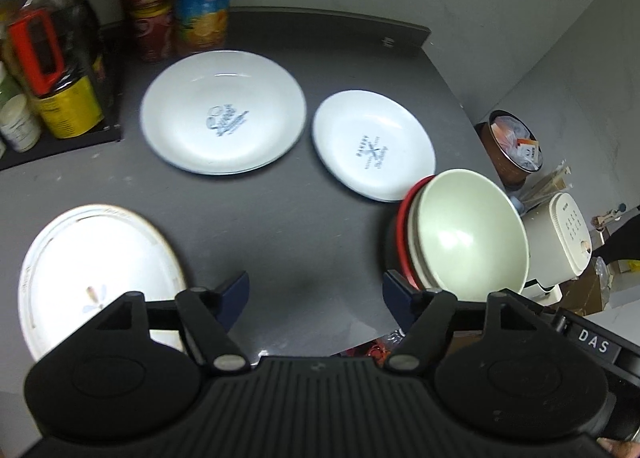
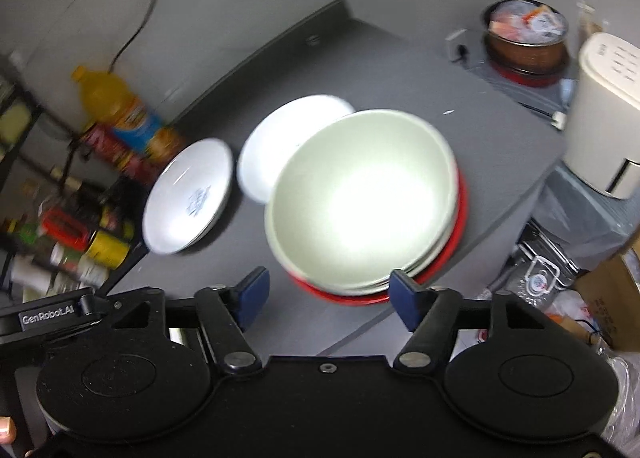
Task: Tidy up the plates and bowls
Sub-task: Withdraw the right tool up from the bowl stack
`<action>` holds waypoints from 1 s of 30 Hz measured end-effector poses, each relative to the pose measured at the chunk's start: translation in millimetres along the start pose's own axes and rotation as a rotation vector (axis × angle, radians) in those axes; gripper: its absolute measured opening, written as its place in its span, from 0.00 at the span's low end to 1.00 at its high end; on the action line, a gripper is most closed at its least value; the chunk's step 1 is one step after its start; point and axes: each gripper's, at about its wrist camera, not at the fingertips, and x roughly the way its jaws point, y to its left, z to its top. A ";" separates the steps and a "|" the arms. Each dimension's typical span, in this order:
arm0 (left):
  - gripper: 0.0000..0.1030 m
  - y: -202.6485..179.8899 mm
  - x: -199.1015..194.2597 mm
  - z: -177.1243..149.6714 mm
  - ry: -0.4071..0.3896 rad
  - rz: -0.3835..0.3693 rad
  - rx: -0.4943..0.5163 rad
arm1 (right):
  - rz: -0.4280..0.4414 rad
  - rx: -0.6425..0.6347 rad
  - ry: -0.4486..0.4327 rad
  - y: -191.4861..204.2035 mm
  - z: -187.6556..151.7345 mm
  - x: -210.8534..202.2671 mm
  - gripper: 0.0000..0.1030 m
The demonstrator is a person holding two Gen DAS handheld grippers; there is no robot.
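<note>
A dark grey bench stands against a pale wall. Three white plates lie on it: a gold-rimmed plate by the near edge, a large plate and a smaller plate toward the back. Stacked bowls sit at the right edge. The left gripper and the right gripper both have jaws apart and empty.

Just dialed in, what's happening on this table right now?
Both tongs are open and hold nothing. The left tongs hover over bare table, between a gold-rimmed plate and the bowl stack. The right tongs sit just in front of that bowl stack, pale green bowl on top, red at the bottom. Two white plates lie separately beyond, not yet stacked.
</note>
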 end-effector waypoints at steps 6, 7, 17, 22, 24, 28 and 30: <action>0.77 24.5 -19.0 -18.3 -0.014 0.025 -0.021 | 0.005 -0.084 0.008 29.7 -10.2 -1.2 0.77; 0.77 29.0 -21.7 -21.5 -0.015 0.023 -0.029 | 0.006 -0.097 0.006 34.4 -11.9 -1.5 0.79; 0.79 65.5 -48.3 -46.7 -0.047 0.060 -0.095 | 0.024 -0.221 0.009 70.7 -24.8 -7.9 0.93; 0.80 79.9 -59.5 -57.9 -0.058 0.069 -0.115 | 0.038 -0.300 0.013 89.6 -35.0 -10.5 0.97; 0.80 84.1 -62.9 -62.7 -0.060 0.073 -0.116 | 0.041 -0.328 0.015 96.2 -38.3 -11.0 0.97; 0.80 92.6 -68.3 -70.9 -0.069 0.070 -0.134 | 0.037 -0.377 0.022 108.0 -41.9 -11.1 0.98; 0.80 96.0 -70.8 -74.8 -0.071 0.085 -0.139 | 0.039 -0.405 0.022 114.2 -43.9 -12.0 0.98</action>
